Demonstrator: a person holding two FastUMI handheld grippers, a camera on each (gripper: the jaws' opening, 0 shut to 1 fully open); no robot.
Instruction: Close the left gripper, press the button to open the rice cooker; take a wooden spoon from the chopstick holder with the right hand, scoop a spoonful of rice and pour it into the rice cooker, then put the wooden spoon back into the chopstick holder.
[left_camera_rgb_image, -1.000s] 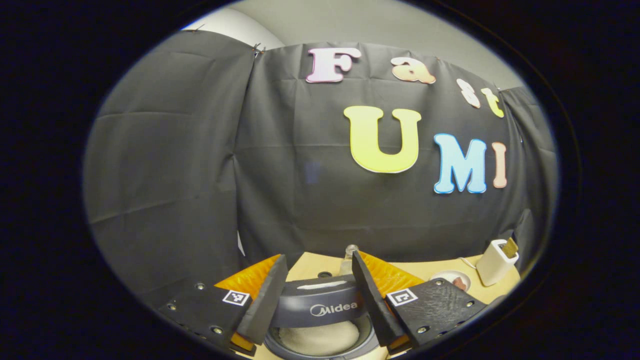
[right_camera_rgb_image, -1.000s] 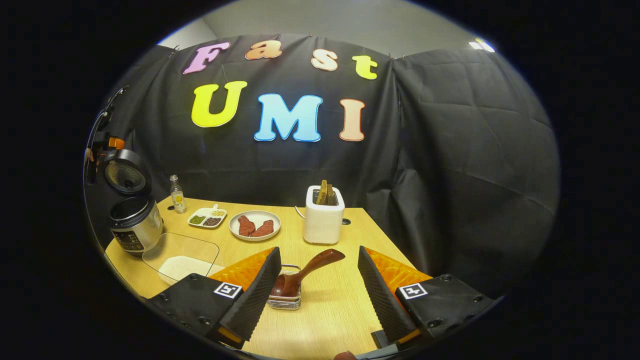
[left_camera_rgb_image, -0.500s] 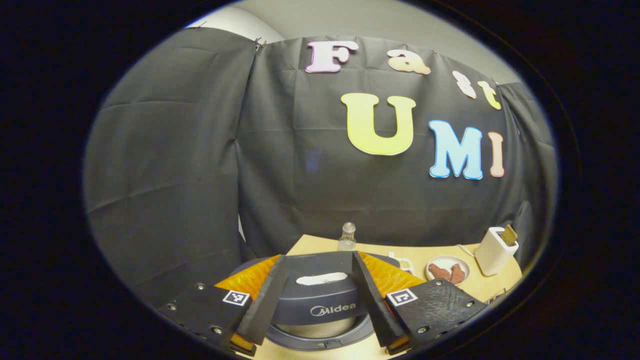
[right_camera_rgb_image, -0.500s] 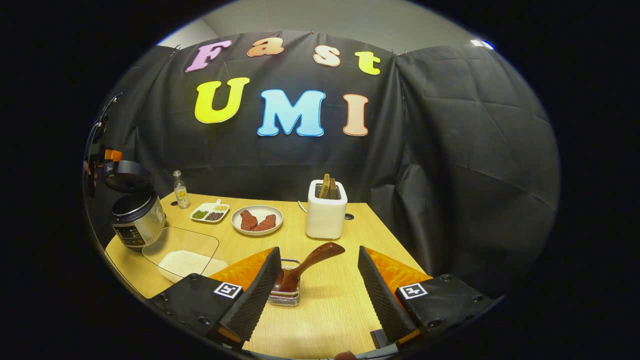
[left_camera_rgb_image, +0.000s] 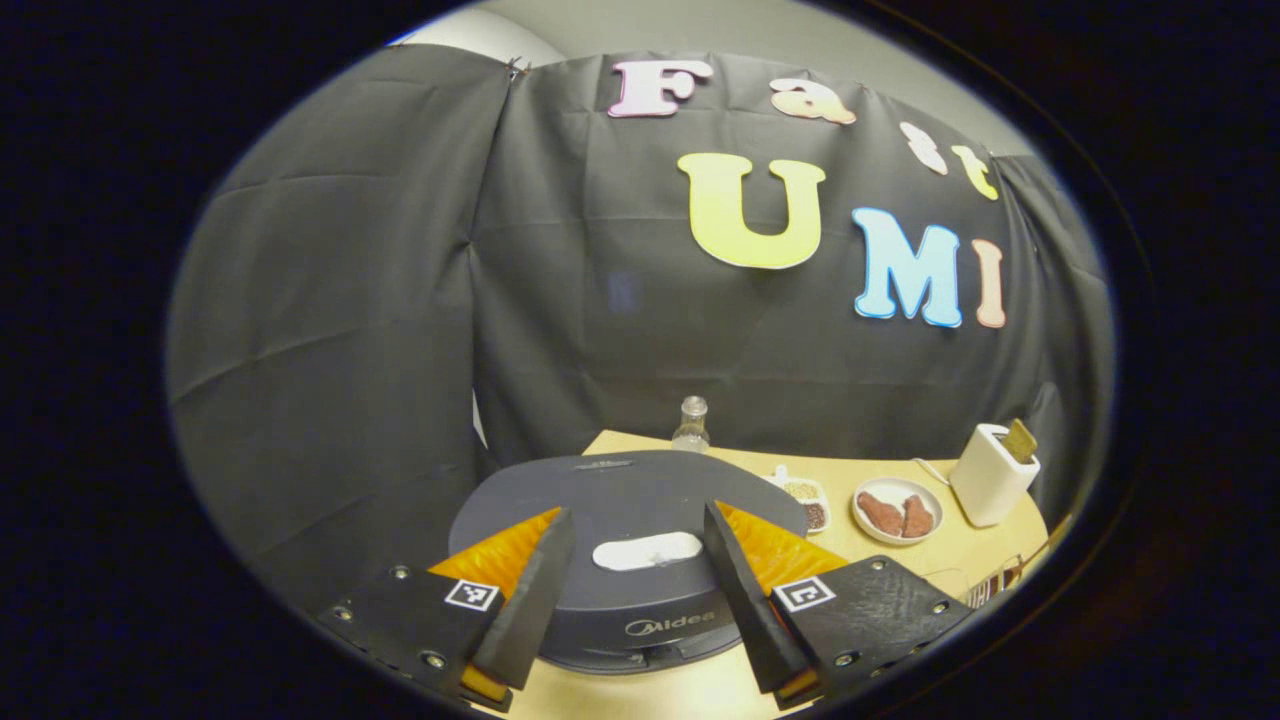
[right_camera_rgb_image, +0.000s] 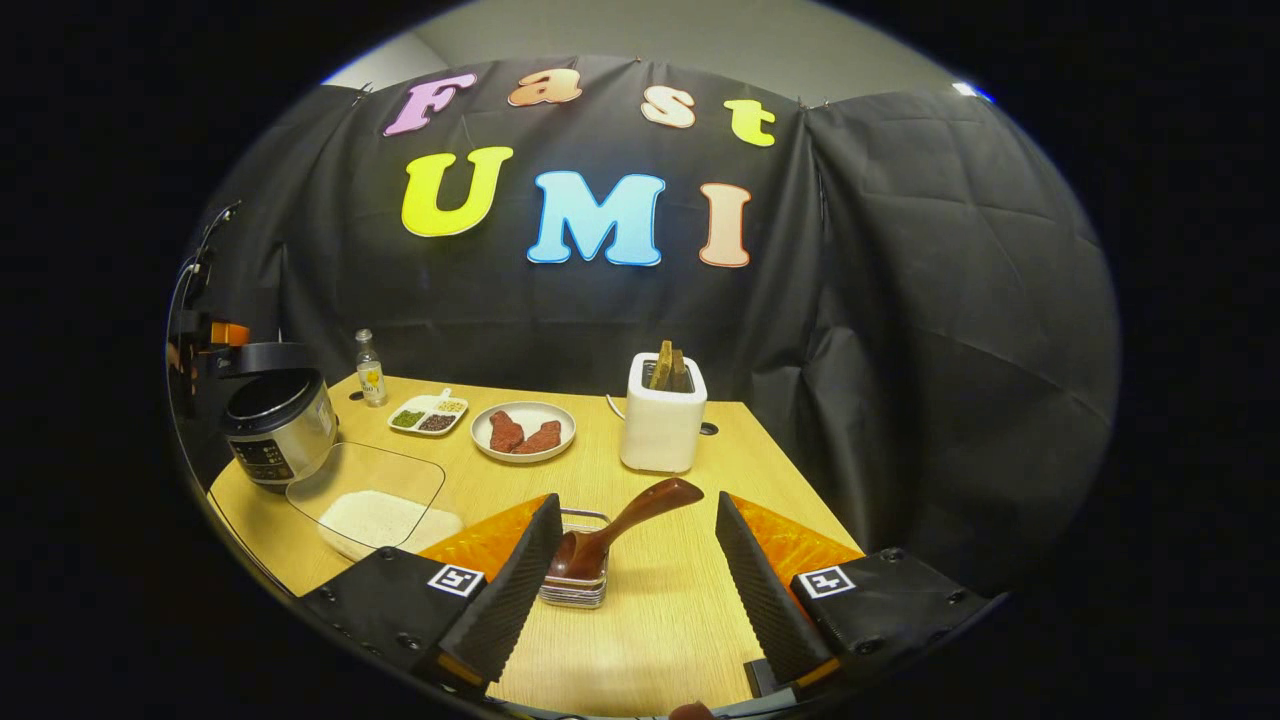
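The rice cooker (right_camera_rgb_image: 275, 430) stands at the table's far left corner, its dark lid (left_camera_rgb_image: 620, 500) lowered almost flat over the pot. My left gripper (left_camera_rgb_image: 637, 515) is open, its fingers spread just above the lid's top; it also shows at the cooker's top edge as the left gripper (right_camera_rgb_image: 210, 335). My right gripper (right_camera_rgb_image: 636, 500) is open and holds nothing above the table's near side. Ahead of it the wooden spoon (right_camera_rgb_image: 620, 525) rests bowl-down in the metal chopstick holder (right_camera_rgb_image: 572, 590), handle leaning right. A glass dish of rice (right_camera_rgb_image: 375, 510) lies beside the cooker.
A white toaster (right_camera_rgb_image: 660, 425) with bread stands mid-table at the back. Left of it sit a plate of meat (right_camera_rgb_image: 522, 432), a divided dish of grains (right_camera_rgb_image: 428, 415) and a small bottle (right_camera_rgb_image: 370, 368). Black cloth walls the table on three sides.
The cooker lid has swung down from upright to nearly flat, with my left gripper following it down. The right gripper has drifted slightly; the spoon stays in its holder.
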